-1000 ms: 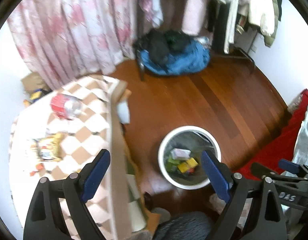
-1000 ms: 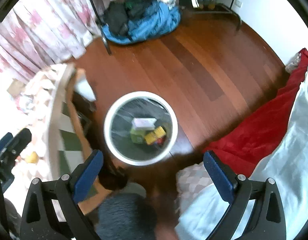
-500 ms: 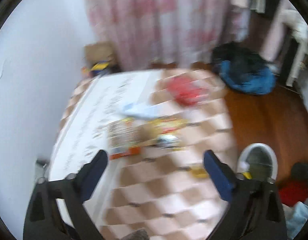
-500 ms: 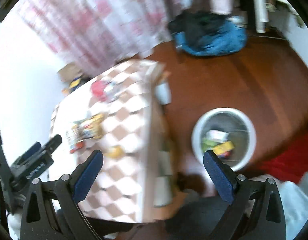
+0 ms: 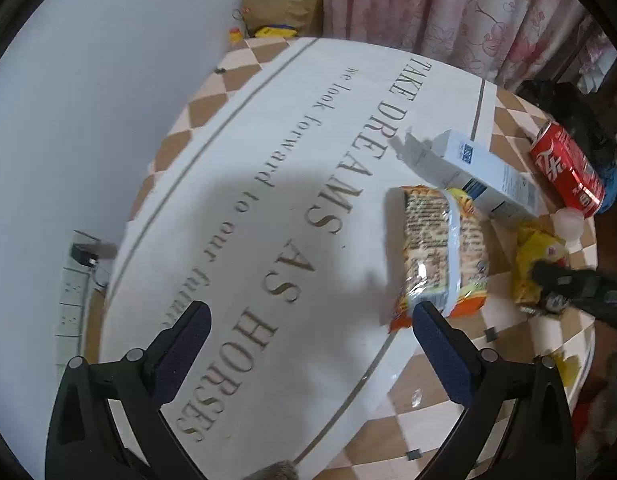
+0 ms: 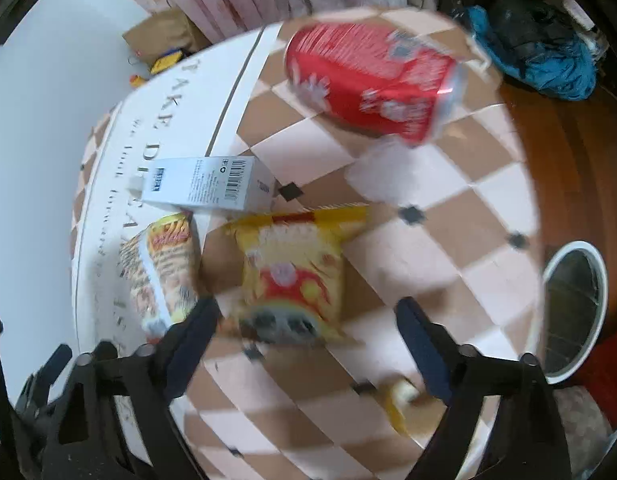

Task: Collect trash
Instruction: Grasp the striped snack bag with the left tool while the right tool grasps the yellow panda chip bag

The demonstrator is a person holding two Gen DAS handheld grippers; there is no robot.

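My left tongs hang wide open and empty over the lettered counter, beside an orange noodle packet. My right tongs, jaws closing but gripping nothing, straddle a yellow snack bag; a red can lies beyond, the trash bin on the floor at far right.

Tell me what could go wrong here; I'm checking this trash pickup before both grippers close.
1. The right gripper is closing around the yellow crinkly snack packet; its pads look low on the packet, so it may slip out.
2. The red drink can lies on its side near the table edge and could roll off if nudged.
3. The left gripper is wide open, with only its right pad by the orange noodle packet; it may push it.
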